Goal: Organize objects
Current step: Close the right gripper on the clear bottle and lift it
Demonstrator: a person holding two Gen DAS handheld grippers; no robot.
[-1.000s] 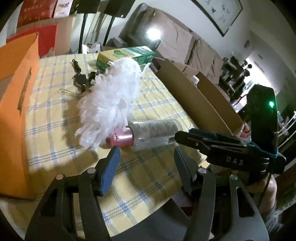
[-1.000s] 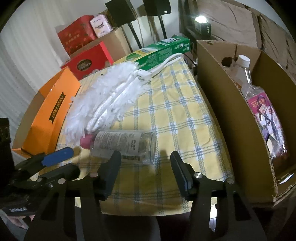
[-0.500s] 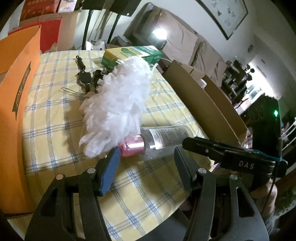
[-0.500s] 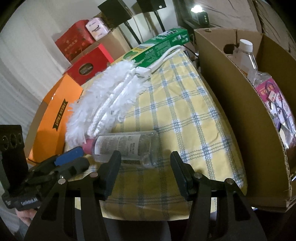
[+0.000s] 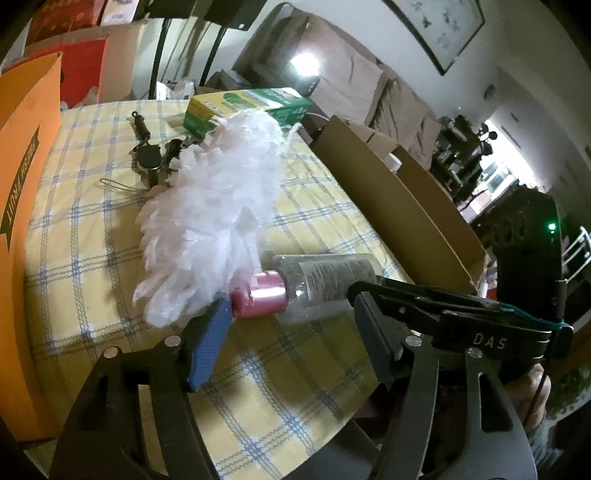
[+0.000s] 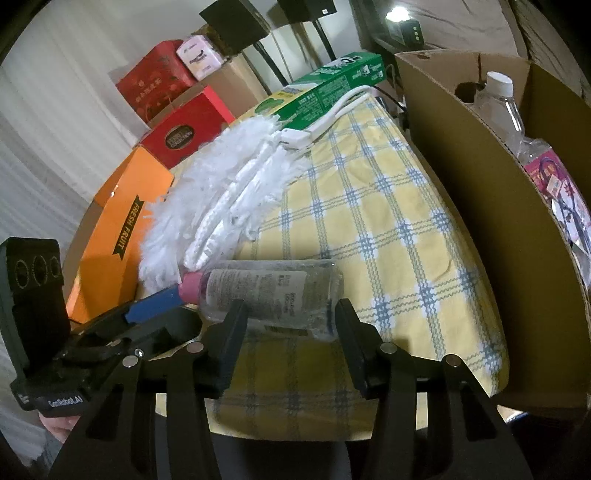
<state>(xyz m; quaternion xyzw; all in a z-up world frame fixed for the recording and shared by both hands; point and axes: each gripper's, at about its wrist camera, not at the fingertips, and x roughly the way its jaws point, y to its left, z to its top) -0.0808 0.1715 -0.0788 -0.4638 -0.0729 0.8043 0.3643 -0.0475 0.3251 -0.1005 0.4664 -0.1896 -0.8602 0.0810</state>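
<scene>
Left wrist view: the left gripper (image 5: 291,332), low in the frame, stands wide, its jaws just having opened further, nothing pressed between them. The clear bottle (image 5: 321,284) with a pink cap lies on its side mid-frame on the checked tabletop (image 5: 92,240), beside the white duster (image 5: 210,221).

Right wrist view: the right gripper (image 6: 288,325) at bottom centre has been closing, its jaws flanking the bottle (image 6: 273,291); whether the pads press it I cannot tell. A cardboard box (image 6: 480,206) fills the right.

Covered sofa (image 5: 354,77), framed picture (image 5: 439,26), bright lamp (image 5: 304,66).
</scene>
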